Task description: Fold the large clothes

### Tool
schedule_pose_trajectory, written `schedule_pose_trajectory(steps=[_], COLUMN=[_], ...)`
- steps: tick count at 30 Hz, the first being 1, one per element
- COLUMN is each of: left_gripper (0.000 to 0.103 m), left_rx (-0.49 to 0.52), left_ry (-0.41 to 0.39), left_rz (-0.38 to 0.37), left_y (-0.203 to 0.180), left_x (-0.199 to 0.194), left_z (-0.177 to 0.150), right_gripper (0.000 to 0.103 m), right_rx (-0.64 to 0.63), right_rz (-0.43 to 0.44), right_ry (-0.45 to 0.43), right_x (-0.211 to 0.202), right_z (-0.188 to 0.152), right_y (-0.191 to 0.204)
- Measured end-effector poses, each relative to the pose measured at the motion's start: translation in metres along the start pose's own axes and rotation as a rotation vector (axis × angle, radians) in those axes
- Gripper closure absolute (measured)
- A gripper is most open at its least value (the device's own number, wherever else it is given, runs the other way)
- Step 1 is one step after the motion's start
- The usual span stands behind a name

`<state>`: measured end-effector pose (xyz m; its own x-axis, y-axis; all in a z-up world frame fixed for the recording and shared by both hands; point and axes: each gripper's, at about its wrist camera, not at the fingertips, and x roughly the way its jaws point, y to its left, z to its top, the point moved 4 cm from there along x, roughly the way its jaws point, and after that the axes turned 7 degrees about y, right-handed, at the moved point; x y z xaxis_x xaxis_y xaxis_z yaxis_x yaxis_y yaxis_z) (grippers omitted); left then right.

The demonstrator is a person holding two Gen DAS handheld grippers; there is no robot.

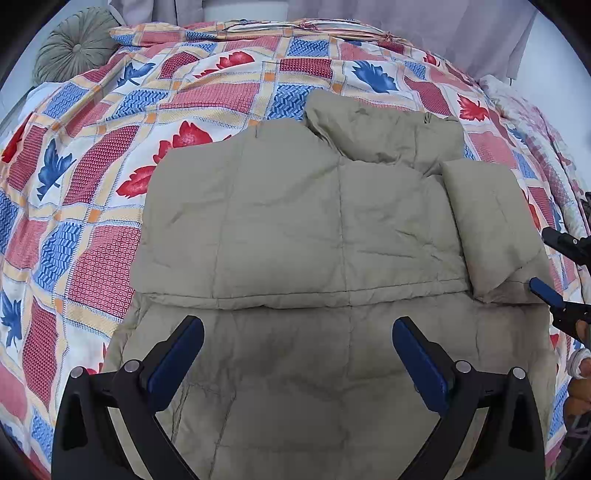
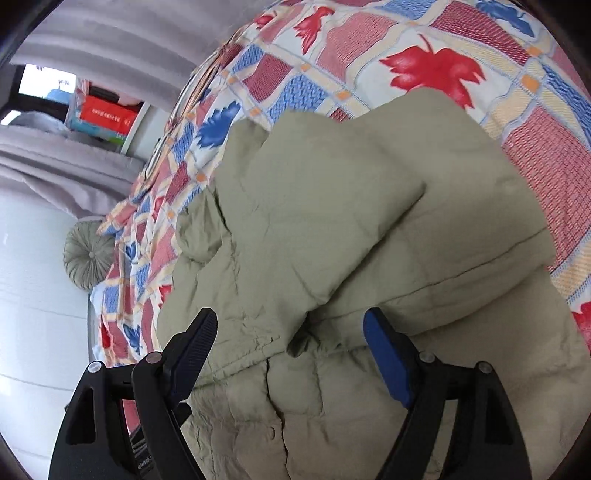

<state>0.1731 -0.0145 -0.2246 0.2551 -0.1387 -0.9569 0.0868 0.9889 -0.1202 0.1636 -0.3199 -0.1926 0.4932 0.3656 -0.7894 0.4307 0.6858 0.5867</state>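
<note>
Left claw (image 1: pixel 297 339) nearest the lens, fingers spread wide, hovering over the lower panel of the jacket (image 1: pixel 295 229), gripping nothing. Jacket: olive, quilted, puffy, lying flat on the bed, back side up by the look of it, hood (image 1: pixel 384 129) at the far end. One sleeve (image 1: pixel 487 225) folded in over the right side of the body

Right claw (image 2: pixel 290 334) also spread, empty, poised just at the sleeve cuff (image 2: pixel 280 325) where it meets a seam; in the left view its blue fingertips (image 1: pixel 545 290) sit at the jacket's right edge

Beyond: patterned bedspread (image 1: pixel 110 184) with red and blue leaves, round green cushion (image 1: pixel 75 46) at the far left corner, grey curtain (image 1: pixel 424 33) behind

Risks, as I judge them:
- padding is springy; the folded sleeve may creep back open once nothing pins it
- a shallow pinch would catch only the slick top layer, so the fold drags unevenly
- bedspread is loose; a low grab at the hem could snag it too
- soft mattress gives little backing for pressing a crease
</note>
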Motion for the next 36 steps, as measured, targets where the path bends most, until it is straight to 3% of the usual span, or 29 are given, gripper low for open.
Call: schedule_pose_trajectory(steps=[5,7,8,9,12,16,19,22,25,26,27,29,32,36], left_gripper=[0.001,0.001,0.001,0.001,0.001,0.001,0.001,0.001,0.001,0.001,0.001,0.001,0.001,0.001], left_rx=[-0.004,-0.022,-0.033,-0.04,-0.039,-0.055,-0.101,-0.12,-0.116,-0.121,-0.134,-0.158,-0.162,-0.12], left_ry=[-0.008,-0.018,-0.023,-0.026,-0.032,-0.032,-0.028,-0.034,-0.031,-0.021,-0.007,0.017,0.038,0.077], left_rz=[-0.008,-0.011,-0.011,-0.01,-0.01,-0.022,-0.07,-0.124,-0.206,-0.249,-0.299,-0.379,-0.458,-0.454], left_y=[0.01,0.019,0.025,0.029,0.04,0.054,0.062,0.061,0.05,0.045,0.04,0.031,0.015,-0.009], left_x=[-0.001,-0.004,-0.005,-0.007,-0.009,-0.009,-0.008,-0.007,-0.004,-0.001,0.003,0.008,0.02,0.044], left_z=[0.008,0.011,0.013,0.013,0.014,0.017,0.021,0.027,0.035,0.039,0.042,0.047,0.056,0.067], right_gripper=[0.02,0.043,0.078,0.094,0.095,0.095,0.095,0.094,0.092,0.08,0.052,0.022,0.022,0.022], right_rx=[0.189,0.261,0.287,0.301,0.179,-0.192,-0.397,-0.503,-0.525,-0.52,-0.51,-0.485,-0.452,-0.36], right_rz=[0.087,0.122,0.139,0.158,0.154,0.033,-0.063,-0.137,-0.166,-0.168,-0.176,-0.183,-0.151,-0.171], right_ry=[-0.067,-0.076,-0.067,-0.058,-0.057,0.005,0.061,0.112,0.183,0.199,0.213,0.218,0.229,0.201], right_x=[-0.005,-0.001,0.004,0.008,0.013,0.03,0.052,0.074,0.092,0.093,0.094,0.089,0.075,0.048], right_z=[0.021,0.028,0.032,0.035,0.039,0.02,-0.007,-0.031,-0.048,-0.051,-0.053,-0.056,-0.057,-0.048], right_y=[-0.024,-0.032,-0.033,-0.032,-0.001,0.071,0.107,0.121,0.118,0.113,0.109,0.097,0.081,0.043])
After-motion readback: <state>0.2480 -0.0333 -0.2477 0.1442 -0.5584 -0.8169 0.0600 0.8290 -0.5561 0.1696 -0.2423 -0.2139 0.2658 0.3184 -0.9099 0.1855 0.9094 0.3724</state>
